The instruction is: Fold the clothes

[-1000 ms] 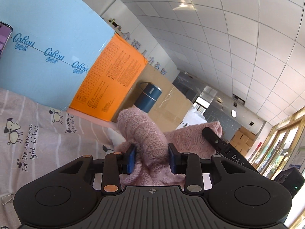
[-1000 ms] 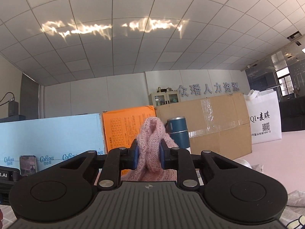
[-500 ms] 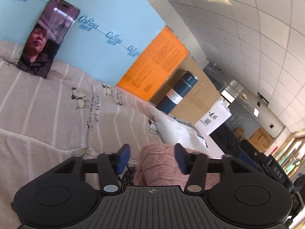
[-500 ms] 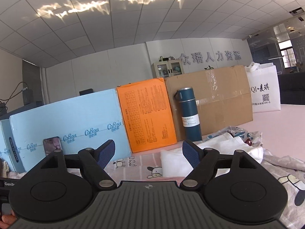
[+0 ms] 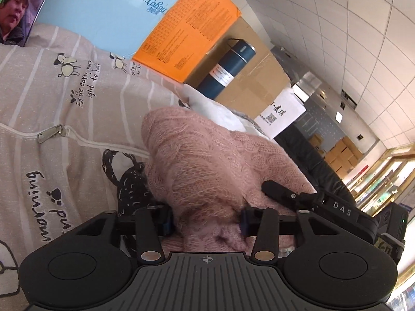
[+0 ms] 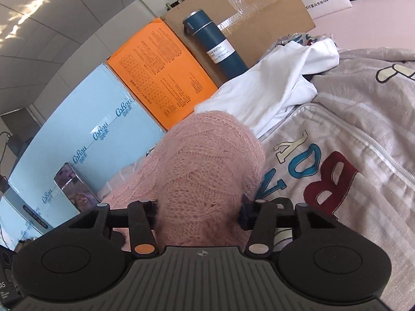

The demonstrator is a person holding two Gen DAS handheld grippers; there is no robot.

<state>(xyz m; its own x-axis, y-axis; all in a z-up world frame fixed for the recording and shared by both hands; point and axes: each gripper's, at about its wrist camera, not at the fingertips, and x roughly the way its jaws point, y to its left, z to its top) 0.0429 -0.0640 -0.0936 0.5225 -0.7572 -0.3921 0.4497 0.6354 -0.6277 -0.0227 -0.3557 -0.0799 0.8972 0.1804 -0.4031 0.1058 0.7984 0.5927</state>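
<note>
Underneath, a printed grey bedsheet [image 5: 64, 119] covers the surface; boxes [image 6: 160, 77] stand behind. Both the left gripper [image 5: 206, 224] and right gripper [image 6: 198, 213] fingers are closing on the pink knit sweater [image 5: 207, 160], bunched between them.

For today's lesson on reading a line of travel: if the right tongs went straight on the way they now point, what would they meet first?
The pink knitted sweater: a bunched fold of it already fills the gap between the closing right tongs, so nothing else comes first.
</note>
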